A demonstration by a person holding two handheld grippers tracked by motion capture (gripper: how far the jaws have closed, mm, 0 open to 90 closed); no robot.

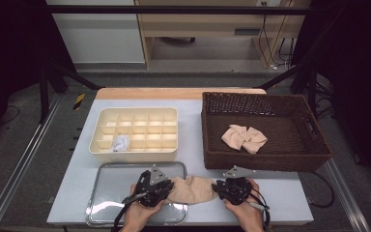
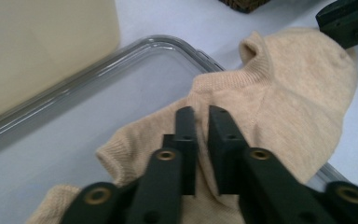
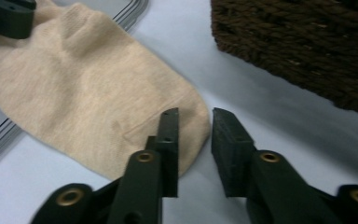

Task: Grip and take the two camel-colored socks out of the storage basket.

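Left gripper [image 2: 202,122] fingers pinch the beige sock [image 1: 192,189] — right gripper [image 3: 195,122] fingers parted, empty.

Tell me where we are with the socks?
One white bundle sits in the divided box. The beige sock lies across the tray edge; left gripper pinches it, right gripper stands open at its toe. Another sock waits in the basket.
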